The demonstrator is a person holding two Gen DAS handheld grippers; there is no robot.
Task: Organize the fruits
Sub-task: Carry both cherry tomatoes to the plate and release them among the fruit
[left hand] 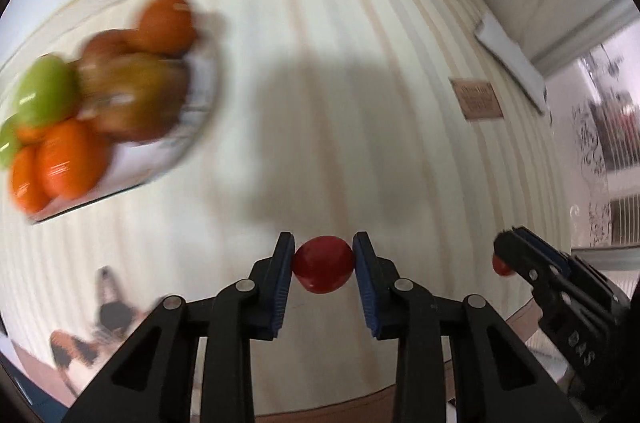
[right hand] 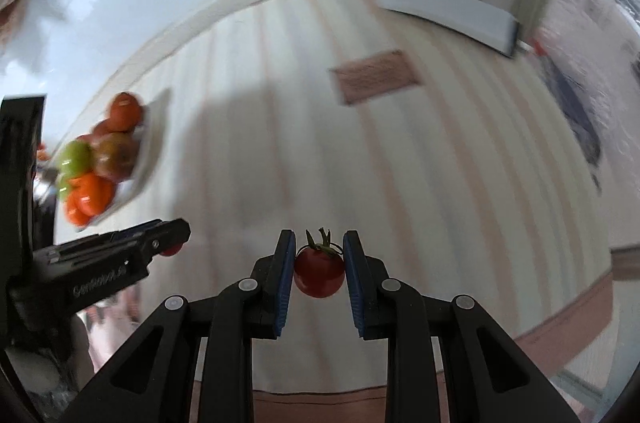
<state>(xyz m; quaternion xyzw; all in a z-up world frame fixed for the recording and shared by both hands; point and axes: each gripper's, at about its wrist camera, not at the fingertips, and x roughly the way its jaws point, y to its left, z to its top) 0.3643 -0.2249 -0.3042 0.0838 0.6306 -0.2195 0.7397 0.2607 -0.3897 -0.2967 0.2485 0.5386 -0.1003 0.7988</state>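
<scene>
Left gripper: squeezing a red cherry tomato between its blue pads.
Right gripper: squeezing a stemmed cherry tomato.
Fruit plate: ahead, left of both grippers, on the striped tablecloth.

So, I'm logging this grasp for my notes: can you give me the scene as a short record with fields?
left tool: shut on a red tomato, no stem showing
right tool: shut on a stemmed tomato
plate: piled with oranges, green apples and brownish fruit, blurred
surface: striped tablecloth
also there: brown card, white book
</scene>
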